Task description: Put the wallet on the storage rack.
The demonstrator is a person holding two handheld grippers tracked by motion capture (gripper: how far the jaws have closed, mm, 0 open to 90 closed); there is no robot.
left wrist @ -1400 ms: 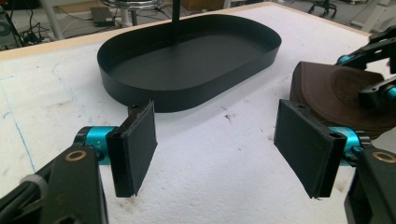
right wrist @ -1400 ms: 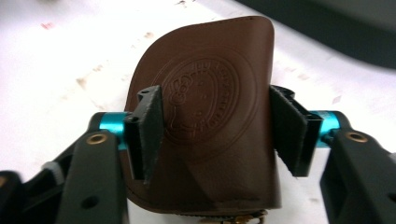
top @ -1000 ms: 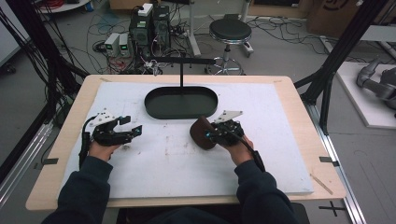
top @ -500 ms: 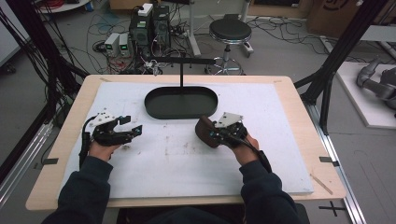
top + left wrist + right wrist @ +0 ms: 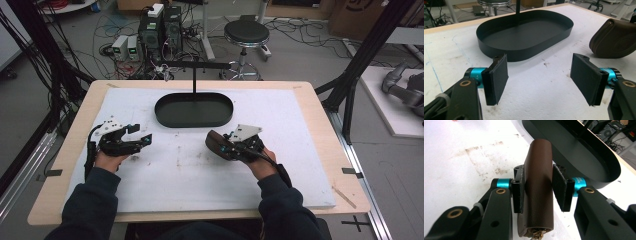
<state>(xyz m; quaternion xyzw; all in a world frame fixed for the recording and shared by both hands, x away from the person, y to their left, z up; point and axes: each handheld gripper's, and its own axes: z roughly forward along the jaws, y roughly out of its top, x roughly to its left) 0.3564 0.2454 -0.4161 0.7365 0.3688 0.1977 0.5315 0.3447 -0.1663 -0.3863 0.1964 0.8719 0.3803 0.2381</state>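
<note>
Lettering on my right tool point(image 5: 537, 195)'s blue collar is too small to read. That tool is clamped on a brown leather zip pouch point(image 5: 539, 187), held just off the white padded surface point(image 5: 200, 175) near the black oval metal tray point(image 5: 194, 110). The right gripper view shows the zip pull, cut off below. My left tool point(image 5: 544, 80) gapes wide, holding nothing.

Your pale wooden counter point(image 5: 320, 107) carries a white foam mat point(image 5: 300, 150). Beyond its far edge you have a grey concrete floor point(image 5: 300, 55) strewn with black cables point(image 5: 107, 52), a round black stool point(image 5: 246, 34), stacked black computer boxes point(image 5: 160, 27) and, on either side, black metal frame posts point(image 5: 372, 47).
</note>
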